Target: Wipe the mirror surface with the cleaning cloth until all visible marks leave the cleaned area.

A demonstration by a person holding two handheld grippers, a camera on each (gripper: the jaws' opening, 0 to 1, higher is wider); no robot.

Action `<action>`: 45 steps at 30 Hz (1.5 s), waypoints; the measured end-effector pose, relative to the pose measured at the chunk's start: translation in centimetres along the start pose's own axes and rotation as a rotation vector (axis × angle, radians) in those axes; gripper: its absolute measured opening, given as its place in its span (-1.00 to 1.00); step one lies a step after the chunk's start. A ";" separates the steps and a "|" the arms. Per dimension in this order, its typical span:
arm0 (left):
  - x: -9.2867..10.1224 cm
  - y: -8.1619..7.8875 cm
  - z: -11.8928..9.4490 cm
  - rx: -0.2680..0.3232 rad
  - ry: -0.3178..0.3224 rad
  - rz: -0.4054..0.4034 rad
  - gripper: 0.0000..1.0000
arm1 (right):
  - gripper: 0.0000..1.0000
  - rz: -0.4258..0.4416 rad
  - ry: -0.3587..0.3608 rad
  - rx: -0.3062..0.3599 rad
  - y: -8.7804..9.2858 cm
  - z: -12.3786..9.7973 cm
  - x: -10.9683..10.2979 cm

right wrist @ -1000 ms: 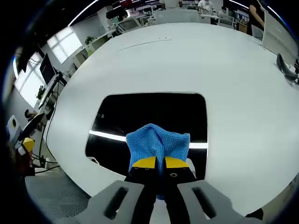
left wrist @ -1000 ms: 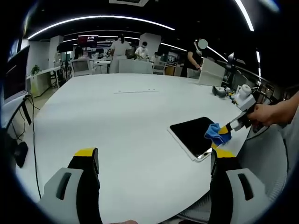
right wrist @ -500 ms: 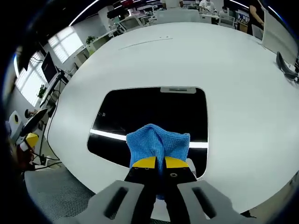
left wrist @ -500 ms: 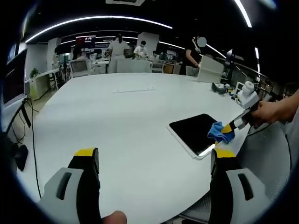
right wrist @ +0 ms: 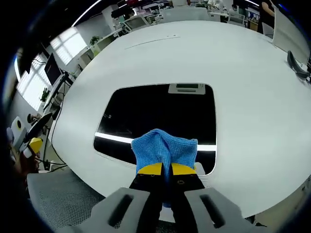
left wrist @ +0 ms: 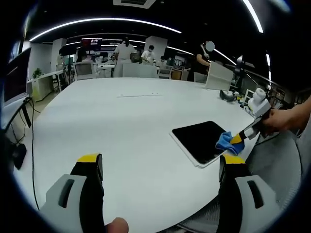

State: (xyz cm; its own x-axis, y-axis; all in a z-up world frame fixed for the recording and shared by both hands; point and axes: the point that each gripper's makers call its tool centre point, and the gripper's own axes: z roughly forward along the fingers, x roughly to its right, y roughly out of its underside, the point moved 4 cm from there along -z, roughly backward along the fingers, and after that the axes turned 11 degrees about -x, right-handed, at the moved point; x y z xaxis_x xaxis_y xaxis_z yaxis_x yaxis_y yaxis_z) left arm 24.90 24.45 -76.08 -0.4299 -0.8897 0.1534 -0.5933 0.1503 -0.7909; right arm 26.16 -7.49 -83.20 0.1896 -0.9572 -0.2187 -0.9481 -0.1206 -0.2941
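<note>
A flat rectangular mirror (right wrist: pixel 160 116) with rounded corners lies near the edge of a white round table (right wrist: pixel 204 58), reflecting a dark ceiling and a light strip. My right gripper (right wrist: pixel 166 168) is shut on a blue cleaning cloth (right wrist: pixel 164 147), which rests on the mirror's near edge. In the left gripper view the mirror (left wrist: pixel 198 140) lies right of centre, with the blue cloth (left wrist: pixel 224 141) at its right edge and the right gripper (left wrist: pixel 236 139) held by a hand. My left gripper (left wrist: pixel 158 167) hovers open above the table's near edge, well left of the mirror.
A dark object (right wrist: pixel 296 65) lies at the table's right side. Small items (left wrist: pixel 228 94) and a white upright panel (left wrist: pixel 217 75) stand at the far right. People and desks (left wrist: pixel 127 51) are in the background. A mesh chair seat (right wrist: pixel 63 199) sits below the table edge.
The cloth has slid toward the mirror's near edge, as more of the mirror's far part shows in the right gripper view. The left gripper stays open in place.
</note>
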 end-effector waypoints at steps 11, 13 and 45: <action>0.5 -0.1 -0.3 0.005 0.002 -0.004 0.98 | -1.00 0.008 -0.011 -0.009 0.2 -0.3 0.9; 0.6 -0.3 -0.2 0.012 0.001 -0.007 0.98 | -1.00 0.011 -0.011 -0.006 0.3 -0.4 1.3; 0.7 -0.3 0.4 -0.015 0.014 0.022 0.98 | -1.00 0.079 0.033 -0.010 -2.1 -0.4 5.0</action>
State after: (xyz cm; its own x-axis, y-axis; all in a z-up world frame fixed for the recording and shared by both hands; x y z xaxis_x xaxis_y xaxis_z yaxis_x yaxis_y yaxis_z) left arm 25.05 23.56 -76.01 -0.4520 -0.8802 0.1444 -0.5937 0.1761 -0.7852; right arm 28.99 -12.11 -83.24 0.1061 -0.9720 -0.2097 -0.9623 -0.0473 -0.2679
